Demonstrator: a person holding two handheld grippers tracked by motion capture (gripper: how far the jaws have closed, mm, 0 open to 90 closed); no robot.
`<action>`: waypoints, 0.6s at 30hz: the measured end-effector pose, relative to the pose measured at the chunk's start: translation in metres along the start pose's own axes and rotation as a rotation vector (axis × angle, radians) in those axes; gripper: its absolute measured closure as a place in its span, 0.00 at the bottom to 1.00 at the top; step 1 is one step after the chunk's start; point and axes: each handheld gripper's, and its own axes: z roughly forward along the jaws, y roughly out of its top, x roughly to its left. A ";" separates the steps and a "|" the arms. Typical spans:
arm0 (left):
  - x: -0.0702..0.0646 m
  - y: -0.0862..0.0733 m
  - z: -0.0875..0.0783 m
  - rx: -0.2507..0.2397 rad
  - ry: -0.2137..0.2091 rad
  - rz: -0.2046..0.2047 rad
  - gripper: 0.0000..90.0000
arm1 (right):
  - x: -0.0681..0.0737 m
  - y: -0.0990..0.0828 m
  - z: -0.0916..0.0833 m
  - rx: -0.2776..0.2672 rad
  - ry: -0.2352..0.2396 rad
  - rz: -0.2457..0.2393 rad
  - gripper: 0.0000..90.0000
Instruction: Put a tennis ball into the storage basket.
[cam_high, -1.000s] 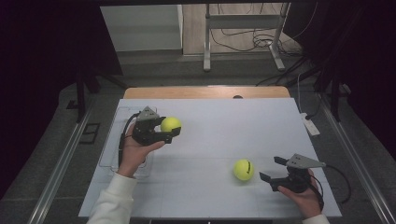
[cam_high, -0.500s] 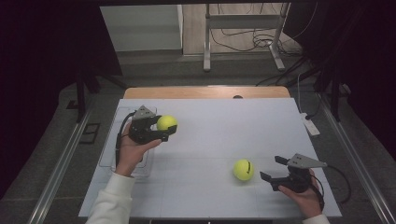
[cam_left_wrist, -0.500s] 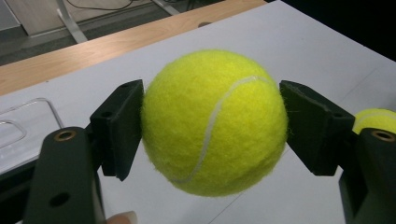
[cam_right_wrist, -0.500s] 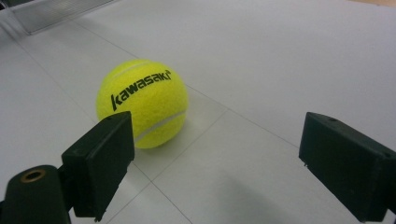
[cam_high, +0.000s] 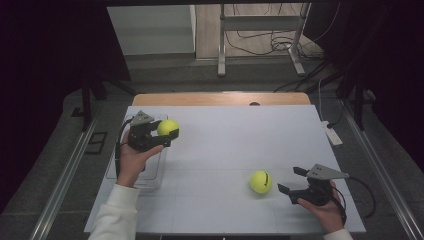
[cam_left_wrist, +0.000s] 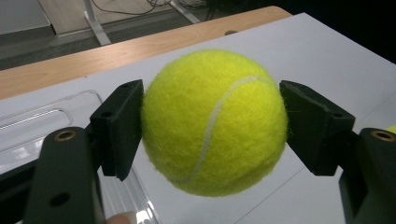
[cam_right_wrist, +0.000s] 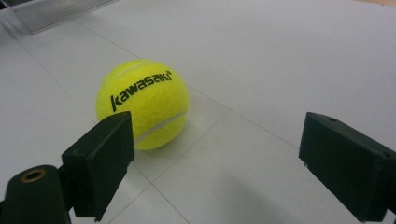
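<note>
While L gripper (cam_high: 167, 136) grips ball (cam_high: 168, 127)

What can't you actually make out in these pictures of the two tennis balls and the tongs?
- Held tennis ball, left gripper view: any print is turned away; the pads cover its sides.
- Clear tray, high view: the person's left hand hides part of it, and whether anything lies inside cannot be told.
- Loose tennis ball, right gripper view: its far side is hidden.
- Right tongs, high view: too small for pad detail.
</note>
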 end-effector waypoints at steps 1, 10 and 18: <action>0.001 0.000 -0.001 -0.003 0.003 -0.004 0.30 | 0.000 0.000 0.000 -0.001 0.000 0.002 0.13; 0.011 -0.002 -0.004 -0.008 0.053 -0.016 0.30 | 0.000 0.000 -0.001 -0.003 -0.001 0.000 0.13; 0.021 -0.005 -0.004 0.004 0.092 -0.020 0.30 | -0.001 0.000 0.000 -0.001 0.000 0.000 0.12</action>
